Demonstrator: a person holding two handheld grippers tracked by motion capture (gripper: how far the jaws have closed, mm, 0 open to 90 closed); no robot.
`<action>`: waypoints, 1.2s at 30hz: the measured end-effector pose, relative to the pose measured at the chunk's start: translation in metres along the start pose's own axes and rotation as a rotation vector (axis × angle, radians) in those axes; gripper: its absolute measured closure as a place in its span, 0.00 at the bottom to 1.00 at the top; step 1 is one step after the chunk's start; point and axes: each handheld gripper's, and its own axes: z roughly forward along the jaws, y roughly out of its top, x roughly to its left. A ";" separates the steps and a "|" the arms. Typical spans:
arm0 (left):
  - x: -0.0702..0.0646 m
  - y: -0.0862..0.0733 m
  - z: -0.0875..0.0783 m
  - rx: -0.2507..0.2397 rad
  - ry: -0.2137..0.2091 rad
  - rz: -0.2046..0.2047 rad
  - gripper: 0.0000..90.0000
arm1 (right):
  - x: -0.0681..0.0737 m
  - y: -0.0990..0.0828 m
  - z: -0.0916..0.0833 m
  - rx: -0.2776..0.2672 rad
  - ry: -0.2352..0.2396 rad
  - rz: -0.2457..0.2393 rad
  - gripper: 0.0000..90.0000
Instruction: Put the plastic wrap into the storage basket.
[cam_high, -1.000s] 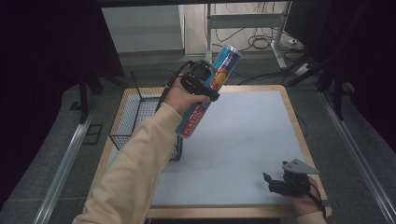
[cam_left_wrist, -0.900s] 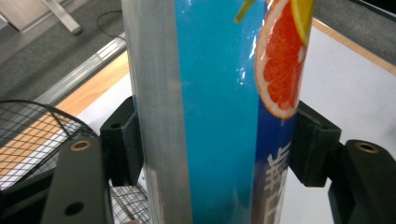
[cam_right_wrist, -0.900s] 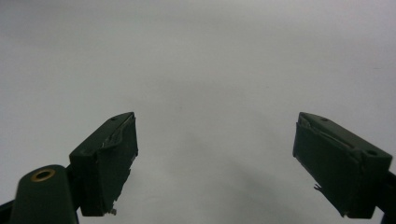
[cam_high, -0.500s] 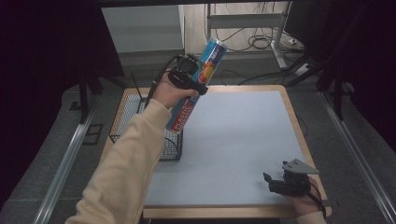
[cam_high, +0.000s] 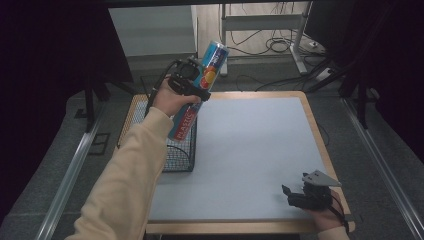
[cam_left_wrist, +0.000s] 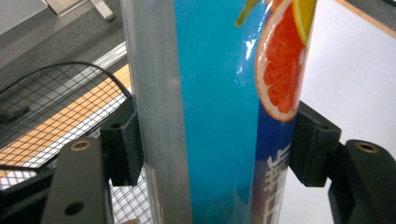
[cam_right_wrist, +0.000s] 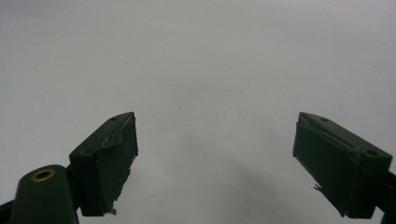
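At the left edge of the table (cam_high: 310, 150) stands a black wire basket (cam_high: 181, 150), and over its near corner the left gripper (cam_high: 192, 89) holds a tall blue drink can (cam_high: 200, 92) in the air, tilted with its top leaning away and to the right. Both pads press the can's side about halfway up, as the left gripper view shows (cam_left_wrist: 219, 116). Its thin metal wall looks smooth and easy to dent, so a firm but modest squeeze at mid-height seems wisest; whether it is full or empty I cannot tell, so its weight is a guess. Farther right, at the table's near corner, the right gripper (cam_high: 300, 197) rests low over the grey mat with its jaws spread wide and nothing between them.
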 end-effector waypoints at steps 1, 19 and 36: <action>0.002 -0.001 0.000 0.002 0.003 -0.003 0.35 | 0.000 0.000 0.000 0.000 0.001 -0.001 0.16; 0.036 -0.024 0.029 0.053 0.047 -0.051 0.35 | 0.000 -0.001 0.002 0.005 -0.002 -0.001 0.16; 0.060 -0.038 0.062 0.100 0.057 -0.079 0.35 | -0.002 -0.001 0.002 0.003 0.000 0.003 0.16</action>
